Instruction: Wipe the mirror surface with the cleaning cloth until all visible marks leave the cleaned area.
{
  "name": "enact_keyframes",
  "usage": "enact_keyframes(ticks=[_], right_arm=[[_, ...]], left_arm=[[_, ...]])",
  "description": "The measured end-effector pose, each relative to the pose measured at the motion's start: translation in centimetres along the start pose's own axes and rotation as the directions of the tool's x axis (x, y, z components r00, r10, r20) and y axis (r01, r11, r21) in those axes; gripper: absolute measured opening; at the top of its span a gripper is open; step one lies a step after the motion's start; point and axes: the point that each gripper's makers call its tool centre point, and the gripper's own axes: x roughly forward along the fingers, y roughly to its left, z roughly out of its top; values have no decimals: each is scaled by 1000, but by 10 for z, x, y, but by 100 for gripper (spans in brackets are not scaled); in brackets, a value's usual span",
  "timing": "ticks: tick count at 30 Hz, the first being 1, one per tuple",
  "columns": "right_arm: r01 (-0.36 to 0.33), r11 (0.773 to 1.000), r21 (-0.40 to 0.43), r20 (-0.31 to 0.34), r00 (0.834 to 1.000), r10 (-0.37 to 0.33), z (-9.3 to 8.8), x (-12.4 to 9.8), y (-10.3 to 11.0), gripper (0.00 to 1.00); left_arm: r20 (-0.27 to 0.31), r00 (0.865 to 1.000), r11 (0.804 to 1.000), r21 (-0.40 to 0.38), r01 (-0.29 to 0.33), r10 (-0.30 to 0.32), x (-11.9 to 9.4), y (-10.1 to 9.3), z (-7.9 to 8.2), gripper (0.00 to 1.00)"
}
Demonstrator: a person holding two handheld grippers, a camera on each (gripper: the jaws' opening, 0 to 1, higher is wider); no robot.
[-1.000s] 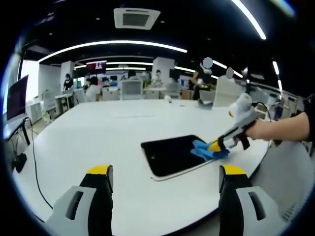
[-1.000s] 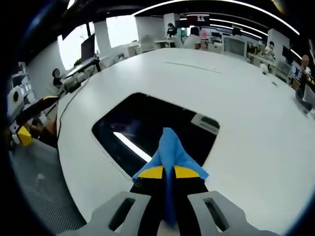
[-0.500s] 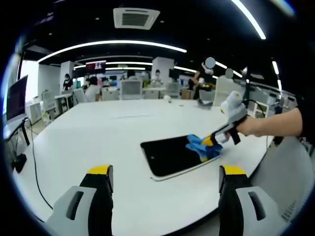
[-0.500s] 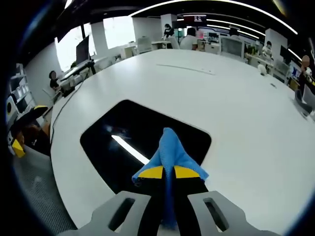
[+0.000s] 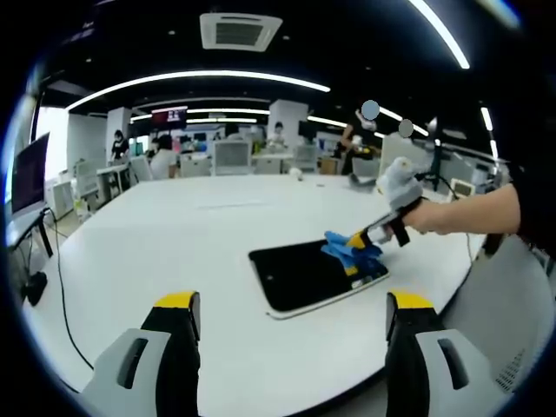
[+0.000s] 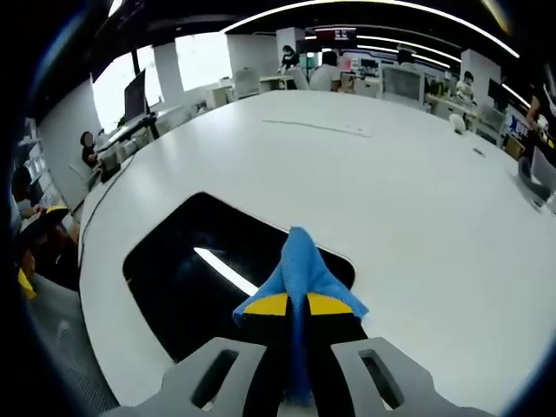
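Observation:
A dark rectangular mirror [image 5: 306, 273] [image 6: 204, 271] lies flat on the white table [image 5: 174, 252], reflecting a ceiling light strip. My right gripper [image 6: 295, 306] [image 5: 355, 240] is shut on a blue cleaning cloth [image 6: 301, 271] [image 5: 350, 253], which rests on the mirror's far right corner in the left gripper view. A person's hand [image 5: 434, 215] holds that gripper. My left gripper [image 5: 289, 311] hangs open above the near table edge, short of the mirror, with nothing between its fingers.
The white table [image 6: 417, 200] is broad and bare around the mirror. A cable [image 5: 59, 287] runs down its left edge. Desks, monitors, chairs and people stand far behind in the office. A small object [image 5: 296, 174] sits at the table's far side.
The right gripper has slid the blue cloth along the mirror's right edge toward its far corner. The left gripper has stayed still.

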Motion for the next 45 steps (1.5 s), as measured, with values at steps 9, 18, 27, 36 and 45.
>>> enact_keyframes(ticks=[9,18,27,36,45], right_arm=[[39,999,16,30,999,-39,9,6,-8,1],[33,999,13,51,998,-33,17,12,-16,1],[52,999,-16,61,997,-51,22,20,-24,1],[50,998,-24,69,996,-48,28,26,-34,1],[43,999,-17,70,997,-42,31,22,-32,1]], left_arm=[[-8,1000,1000,3,2,-2,0,0,-1,88],[-11,1000,1000,4,-1,1,1,1,-1,88],[-12,1000,1000,3,2,-2,1,0,-2,87],[-22,1000,1000,7,5,-5,1,0,-3,85],[-15,1000,1000,4,-2,2,1,1,-2,86]])
